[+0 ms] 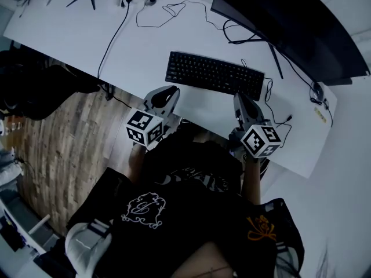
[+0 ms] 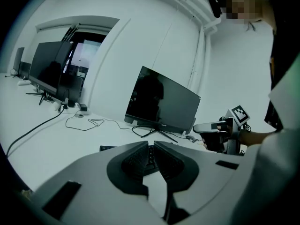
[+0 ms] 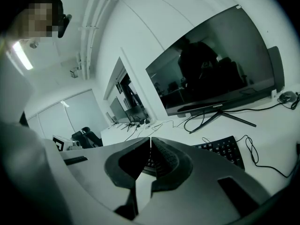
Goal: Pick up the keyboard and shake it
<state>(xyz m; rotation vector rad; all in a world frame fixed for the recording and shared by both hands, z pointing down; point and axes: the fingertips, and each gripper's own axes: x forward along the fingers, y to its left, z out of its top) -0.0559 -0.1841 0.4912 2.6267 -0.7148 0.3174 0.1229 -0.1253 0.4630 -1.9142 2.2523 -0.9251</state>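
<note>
A black keyboard (image 1: 214, 74) lies flat on the white desk (image 1: 116, 45), its cable trailing off to the right. My left gripper (image 1: 171, 90) hovers just short of the keyboard's near left corner, shut and empty. My right gripper (image 1: 239, 97) sits at the near right edge of the keyboard, also shut with nothing in it. In the left gripper view the closed jaws hide most of the keyboard (image 2: 107, 148). The right gripper view shows the keyboard (image 3: 224, 150) past its closed jaws. Neither gripper touches the keyboard.
A large dark monitor (image 1: 290, 22) stands behind the keyboard at the back right. Loose black cables (image 1: 168, 10) run over the desk's far side. A mouse-like object (image 1: 316, 91) lies at the right. Wooden floor (image 1: 64, 149) shows to the left of the desk's front edge.
</note>
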